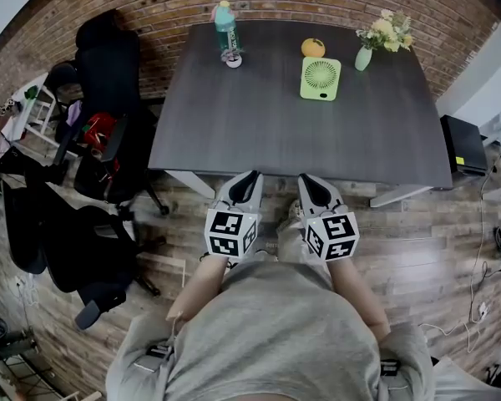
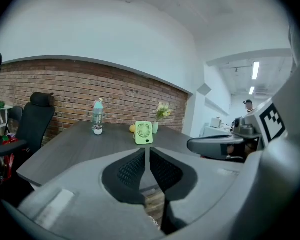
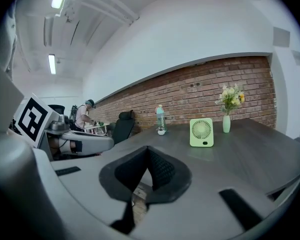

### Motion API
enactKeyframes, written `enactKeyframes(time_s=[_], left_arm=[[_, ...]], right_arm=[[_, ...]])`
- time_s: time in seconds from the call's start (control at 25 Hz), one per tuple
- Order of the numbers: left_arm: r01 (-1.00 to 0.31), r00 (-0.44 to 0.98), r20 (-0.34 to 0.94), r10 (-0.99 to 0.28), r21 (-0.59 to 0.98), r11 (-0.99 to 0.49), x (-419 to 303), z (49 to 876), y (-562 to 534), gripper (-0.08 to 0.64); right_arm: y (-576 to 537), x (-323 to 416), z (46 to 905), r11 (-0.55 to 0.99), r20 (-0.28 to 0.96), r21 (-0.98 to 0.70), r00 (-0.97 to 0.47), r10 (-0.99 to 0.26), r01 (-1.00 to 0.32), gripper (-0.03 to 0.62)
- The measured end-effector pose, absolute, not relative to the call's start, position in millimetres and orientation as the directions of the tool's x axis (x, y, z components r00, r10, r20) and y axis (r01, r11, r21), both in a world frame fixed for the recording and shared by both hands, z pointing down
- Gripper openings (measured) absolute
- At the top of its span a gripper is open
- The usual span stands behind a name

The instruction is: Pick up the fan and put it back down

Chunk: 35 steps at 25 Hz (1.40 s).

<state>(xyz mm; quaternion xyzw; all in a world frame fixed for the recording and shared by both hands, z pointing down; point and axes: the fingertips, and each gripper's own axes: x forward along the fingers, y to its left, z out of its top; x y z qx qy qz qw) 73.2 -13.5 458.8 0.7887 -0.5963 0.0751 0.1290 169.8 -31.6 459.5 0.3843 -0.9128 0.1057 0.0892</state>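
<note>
Found fan point(image 1: 321, 78) standing upright on counter point(image 1: 259, 132), far side, right of middle. Logged orange point(image 1: 312, 48) just beyond it, vase point(image 1: 364, 57) near on its right, bottle point(image 1: 225, 25) well apart to the left. Saw fan's grille facing the near edge in both gripper views.

Checked left tongs point(image 1: 250, 178): pressed together, nothing between the pads. Checked right tongs point(image 1: 305, 180): likewise pressed together, pinching nothing. Placed both side by side over the near edge of counter, pointing toward the far side, well apart from fan. Saw no contact with fan or with anything else on counter.

Judged stage as open, with two readings fitting equally:
- fan waiting for its lift, tongs closed on the way in;
- fan already set back down, tongs let go and drawn off to the near edge.

Found nothing in fan's pose or place to separate the two. Can state only how things lie: fan resting on counter, upright, free of any grip, as the end of the task would leave it.
</note>
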Motion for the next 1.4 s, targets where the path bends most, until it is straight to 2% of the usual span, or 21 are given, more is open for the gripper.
enactKeyframes(time_s=[0.68,1.4], left_arm=[[-0.962,0.270,0.270,-0.924,0.113,-0.247,64.6,458.4,7.2,0.040],[-0.959,0.280,0.261,-0.924,0.111,-0.260,62.7,455.6,3.9,0.040]], right_arm=[[-15.1,161.0,450.0,0.688,0.211,-0.066,-0.684,-0.698,-0.723,0.000],[-16.8,158.1,449.8,0.685,0.212,-0.082,-0.685,-0.697,-0.724,0.000]])
